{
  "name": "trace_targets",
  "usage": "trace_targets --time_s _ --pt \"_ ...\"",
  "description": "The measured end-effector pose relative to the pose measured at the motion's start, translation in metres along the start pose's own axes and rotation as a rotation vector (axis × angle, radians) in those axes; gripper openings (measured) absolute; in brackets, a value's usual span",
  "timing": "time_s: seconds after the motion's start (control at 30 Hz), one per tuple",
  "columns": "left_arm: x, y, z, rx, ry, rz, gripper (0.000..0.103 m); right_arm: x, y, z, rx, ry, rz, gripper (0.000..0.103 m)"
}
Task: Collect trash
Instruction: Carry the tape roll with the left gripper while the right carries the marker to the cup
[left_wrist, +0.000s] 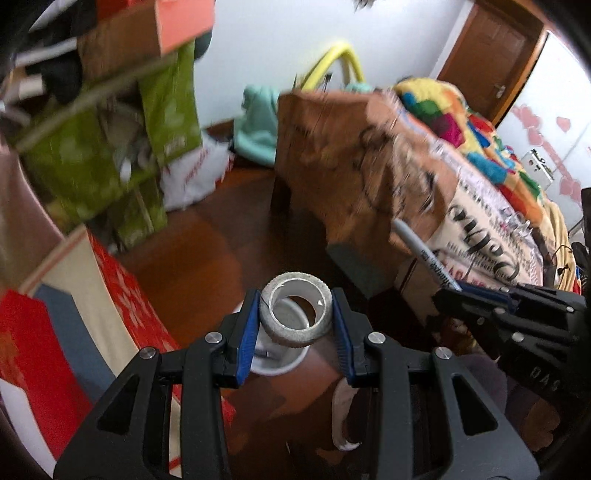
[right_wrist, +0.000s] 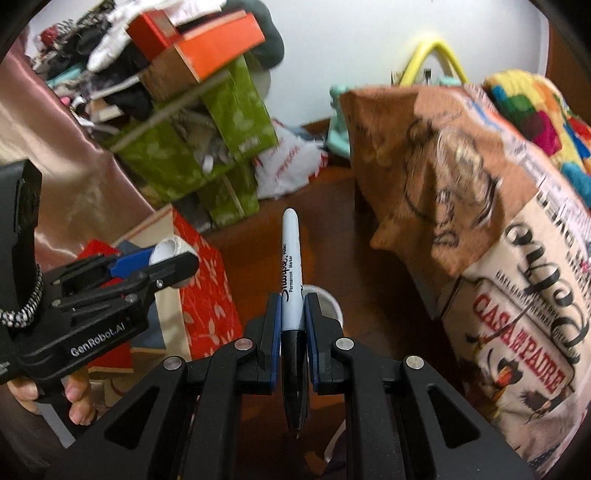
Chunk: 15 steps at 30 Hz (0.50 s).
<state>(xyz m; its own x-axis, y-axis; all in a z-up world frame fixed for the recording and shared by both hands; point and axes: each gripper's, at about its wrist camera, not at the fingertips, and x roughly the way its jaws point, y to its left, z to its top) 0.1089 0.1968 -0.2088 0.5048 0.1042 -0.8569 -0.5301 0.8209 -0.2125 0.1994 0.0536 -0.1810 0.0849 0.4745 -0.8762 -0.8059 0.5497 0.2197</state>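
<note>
Left gripper (left_wrist: 295, 314): closed on a roll of tape (left_wrist: 295, 314), one blue pad against each side of the roll, its open core facing the camera.
Right gripper (right_wrist: 291, 314): clamped on a Sharpie permanent marker (right_wrist: 291, 273), which stands up between the pads with its pale capped end pointing away.
White cup (left_wrist: 280, 363): on the dark wooden floor (left_wrist: 207, 251), directly below the tape roll; its rim (right_wrist: 328, 301) shows just behind the right pads.
Red patterned box (right_wrist: 207, 291): beside the cup, to the left in both views.
Printed cloth (right_wrist: 517, 280): draped over furniture on the right, lettering legible.
Green boxes (right_wrist: 207, 147): stacked at the rear left, orange boxes (right_wrist: 207, 48) on top.
Person's hand (right_wrist: 74, 398): fingers wrapped under the left gripper's handle.
</note>
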Motion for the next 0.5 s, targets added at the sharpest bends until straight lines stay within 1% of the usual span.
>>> trace_targets --time_s 0.13,0.3,0.4,0.5 --pt "0.032 0.011 -0.013 -0.043 0.081 -0.002 0.037 0.027 0.002 -0.002 -0.003 0.061 0.0 0.011" --pt "0.063 0.02 -0.024 -0.058 0.162 0.009 0.037 0.063 0.006 -0.003 -0.026 0.144 0.005 0.011" --pt "0.074 0.025 -0.027 -0.072 0.191 0.012 0.037 0.08 0.005 -0.001 -0.028 0.182 0.014 0.011" --pt "0.081 0.033 -0.029 -0.092 0.21 0.011 0.037 0.091 0.005 0.004 -0.012 0.212 0.043 0.011"
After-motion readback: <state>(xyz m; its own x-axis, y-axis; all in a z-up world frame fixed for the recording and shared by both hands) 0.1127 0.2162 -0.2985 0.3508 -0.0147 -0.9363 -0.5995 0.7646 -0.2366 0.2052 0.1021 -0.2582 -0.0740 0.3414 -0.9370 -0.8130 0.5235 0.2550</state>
